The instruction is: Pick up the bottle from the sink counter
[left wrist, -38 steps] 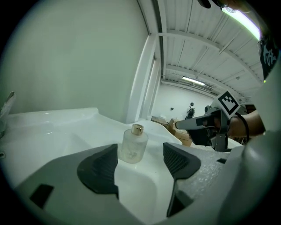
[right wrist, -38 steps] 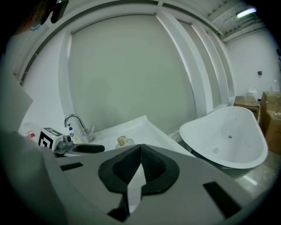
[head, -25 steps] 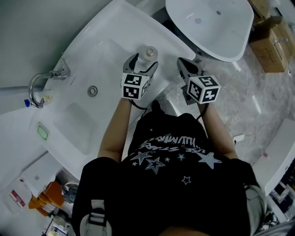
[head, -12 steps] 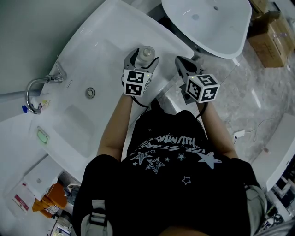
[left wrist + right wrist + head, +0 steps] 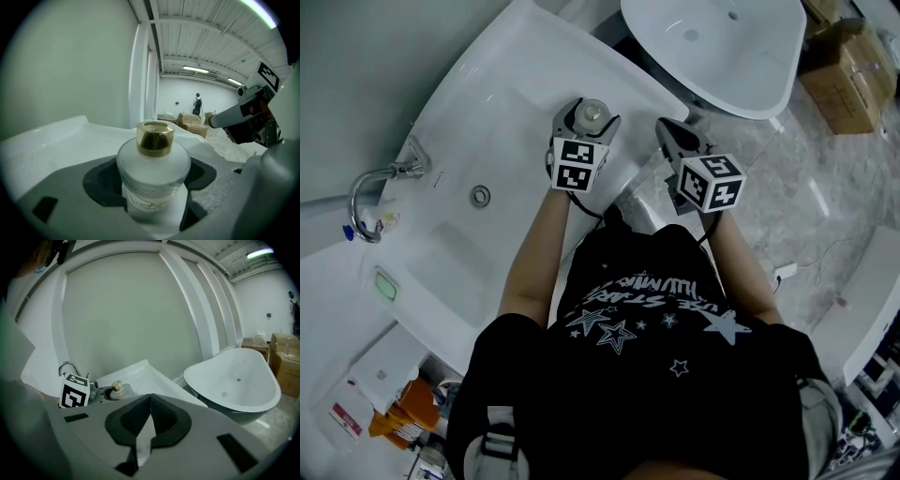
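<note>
1. The bottle (image 5: 153,159)'s base is hidden behind the fingers (image 5: 65,197) of the left gripper (image 5: 153,187); its label is unreadably blurred.
2. Head view, 12 o'clock: the basin (image 5: 712,56) runs off the top edge.
3. 2 o'clock: a cardboard box (image 5: 848,75) is cut off.

Chrome faucet (image 5: 386,172) far left; white freestanding basin (image 5: 741,66) at top; cardboard boxes (image 5: 846,75) on floor right

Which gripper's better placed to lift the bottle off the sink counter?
Left. The left gripper has its fingers against both sides of the bottle, which stands on the sink counter. The right gripper is shut on nothing, held off past the counter's edge.
</note>
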Demonstrator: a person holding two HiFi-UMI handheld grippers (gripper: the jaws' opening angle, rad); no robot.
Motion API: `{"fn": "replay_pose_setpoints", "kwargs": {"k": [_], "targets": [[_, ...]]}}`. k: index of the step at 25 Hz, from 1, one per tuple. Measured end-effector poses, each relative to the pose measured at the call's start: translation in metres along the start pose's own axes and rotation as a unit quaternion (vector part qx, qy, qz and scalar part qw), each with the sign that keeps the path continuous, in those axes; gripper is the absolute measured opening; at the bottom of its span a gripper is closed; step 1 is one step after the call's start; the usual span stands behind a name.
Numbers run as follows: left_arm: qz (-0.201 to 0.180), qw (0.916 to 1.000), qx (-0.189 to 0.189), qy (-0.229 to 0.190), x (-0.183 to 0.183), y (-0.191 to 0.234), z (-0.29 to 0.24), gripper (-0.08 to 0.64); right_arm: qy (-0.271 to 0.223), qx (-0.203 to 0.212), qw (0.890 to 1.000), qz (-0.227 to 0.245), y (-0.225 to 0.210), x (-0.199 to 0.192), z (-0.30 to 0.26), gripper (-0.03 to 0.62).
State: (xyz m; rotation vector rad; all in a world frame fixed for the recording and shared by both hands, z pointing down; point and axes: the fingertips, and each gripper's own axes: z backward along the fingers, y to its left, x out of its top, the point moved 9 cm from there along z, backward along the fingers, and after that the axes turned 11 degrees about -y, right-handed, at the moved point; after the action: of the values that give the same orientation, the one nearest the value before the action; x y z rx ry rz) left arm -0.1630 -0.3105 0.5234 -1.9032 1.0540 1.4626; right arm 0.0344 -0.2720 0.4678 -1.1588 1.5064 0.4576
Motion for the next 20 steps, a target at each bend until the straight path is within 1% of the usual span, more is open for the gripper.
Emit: {"fn": "replay_pose_setpoints", "kwargs": {"k": [7,11,17,20], "targets": [[-0.007,1.0,0.003,-0.005,0.0,0.0,0.0,0.347,0.001,-0.001,1.0,-0.005,-0.004,0.0,0.0,0.006],[-0.008,0.9999,0.005,0.004,0.001,-0.002,-0.001,0.345,0.001,0.0,1.0,-0.007,-0.008,0.0,0.002,0.006],[-0.016,0.9994,0.029,0.003,0.003,-0.006,0.002,0.344,-0.002,0.014,1.0,0.001,-0.01,0.006,0.005,0.006],[-0.013,0.9992,0.038,-0.001,0.008,-0.01,0.007,0.344,-0.004,0.023,1.0,0.003,-0.012,0.01,0.007,0.006]]}}
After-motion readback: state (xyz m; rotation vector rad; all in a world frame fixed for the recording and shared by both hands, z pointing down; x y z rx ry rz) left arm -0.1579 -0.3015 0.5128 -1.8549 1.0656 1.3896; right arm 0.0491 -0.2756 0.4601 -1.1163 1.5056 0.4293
